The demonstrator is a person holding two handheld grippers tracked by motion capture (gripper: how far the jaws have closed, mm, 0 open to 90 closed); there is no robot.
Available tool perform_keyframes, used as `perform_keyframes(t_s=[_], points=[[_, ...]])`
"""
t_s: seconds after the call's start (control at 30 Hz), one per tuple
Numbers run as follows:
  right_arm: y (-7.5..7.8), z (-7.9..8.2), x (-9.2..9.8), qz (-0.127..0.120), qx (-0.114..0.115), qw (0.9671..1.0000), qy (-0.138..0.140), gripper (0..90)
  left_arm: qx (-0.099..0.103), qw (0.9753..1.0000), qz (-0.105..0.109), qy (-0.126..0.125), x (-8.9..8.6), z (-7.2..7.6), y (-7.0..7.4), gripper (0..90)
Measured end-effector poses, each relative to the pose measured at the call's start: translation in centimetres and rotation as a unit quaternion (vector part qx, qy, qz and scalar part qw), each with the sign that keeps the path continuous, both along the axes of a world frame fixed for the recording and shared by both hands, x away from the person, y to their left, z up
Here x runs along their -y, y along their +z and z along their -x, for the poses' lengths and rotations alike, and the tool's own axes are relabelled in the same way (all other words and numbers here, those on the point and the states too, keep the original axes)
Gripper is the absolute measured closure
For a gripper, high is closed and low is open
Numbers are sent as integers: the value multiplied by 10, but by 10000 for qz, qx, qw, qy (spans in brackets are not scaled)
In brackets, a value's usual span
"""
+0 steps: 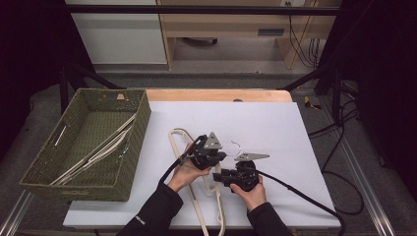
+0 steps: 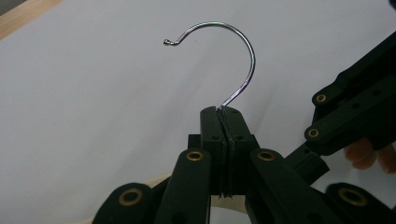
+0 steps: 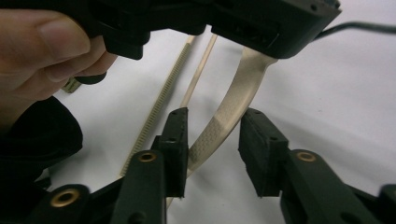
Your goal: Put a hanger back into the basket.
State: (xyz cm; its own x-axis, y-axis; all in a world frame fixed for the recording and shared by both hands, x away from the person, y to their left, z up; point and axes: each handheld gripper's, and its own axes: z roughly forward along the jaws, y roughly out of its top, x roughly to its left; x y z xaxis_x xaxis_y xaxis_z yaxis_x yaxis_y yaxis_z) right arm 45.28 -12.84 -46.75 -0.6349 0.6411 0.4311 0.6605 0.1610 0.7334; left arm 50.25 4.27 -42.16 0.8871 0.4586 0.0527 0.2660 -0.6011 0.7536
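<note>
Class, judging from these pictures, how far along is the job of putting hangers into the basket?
Done: some hangers already lie in the basket. In hand: the left gripper is shut on the hanger's hook; the right gripper is open around its arm. Left: moving this hanger to the basket.

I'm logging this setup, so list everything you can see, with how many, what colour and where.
Hanger: one, cream, flat on the white sheet in front of the person.
Hanger hook: one, silver metal, its stem clamped between the left gripper's jaws.
Basket: one, olive green woven, left side of the table.
Hangers in the basket: cream; count unclear, at least two.
White sheet: one, covering most of the tabletop.
Table: one, wood edge showing at the far side.
Cabinet: one, white, beyond the table.
Left gripper: one, black, shut on the hook.
Right gripper: one, black, jaws open around the hanger's textured arm.
Left hand, right hand: dark sleeves, bottom of the high view.
</note>
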Motion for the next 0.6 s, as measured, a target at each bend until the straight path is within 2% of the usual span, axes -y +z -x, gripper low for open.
perform_keyframes(t_s=[0.13, 0.27, 0.3, 0.37, 0.47, 0.5, 0.53, 0.57, 0.6], points=[[0, -1, 0, -155, -141, 9998, 7, 699, 26, 10000, 26, 2, -3, 1, 2, 887], [1, -2, 1, -242, -147, 9996, 30, 714, 73, 9999, 69, 10, -5, 3, 6, 885], [3, -1, 1, -300, -157, 9994, 3, 724, 86, 9997, 209, 45, -9, 6, 8, 882], [3, -1, 1, -315, -160, 9994, -5, 728, 140, 9996, 256, 39, -12, 6, 12, 830], [5, -1, 2, -304, -144, 9994, -43, 737, 283, 9975, 630, 144, -26, 9, 24, 794], [6, 0, 2, -343, -161, 9993, -60, 743, 340, 9961, 760, 281, -38, 9, 33, 727], [6, 0, 2, -343, -161, 9993, -60, 743, 340, 9961, 760, 281, -38, 9, 33, 707], [6, 0, 2, -355, -162, 9992, -75, 746, 344, 9958, 788, 324, -46, 10, 37, 707], [7, 0, 2, -370, -180, 9991, -107, 750, 362, 9954, 794, 384, -51, 10, 39, 670]])
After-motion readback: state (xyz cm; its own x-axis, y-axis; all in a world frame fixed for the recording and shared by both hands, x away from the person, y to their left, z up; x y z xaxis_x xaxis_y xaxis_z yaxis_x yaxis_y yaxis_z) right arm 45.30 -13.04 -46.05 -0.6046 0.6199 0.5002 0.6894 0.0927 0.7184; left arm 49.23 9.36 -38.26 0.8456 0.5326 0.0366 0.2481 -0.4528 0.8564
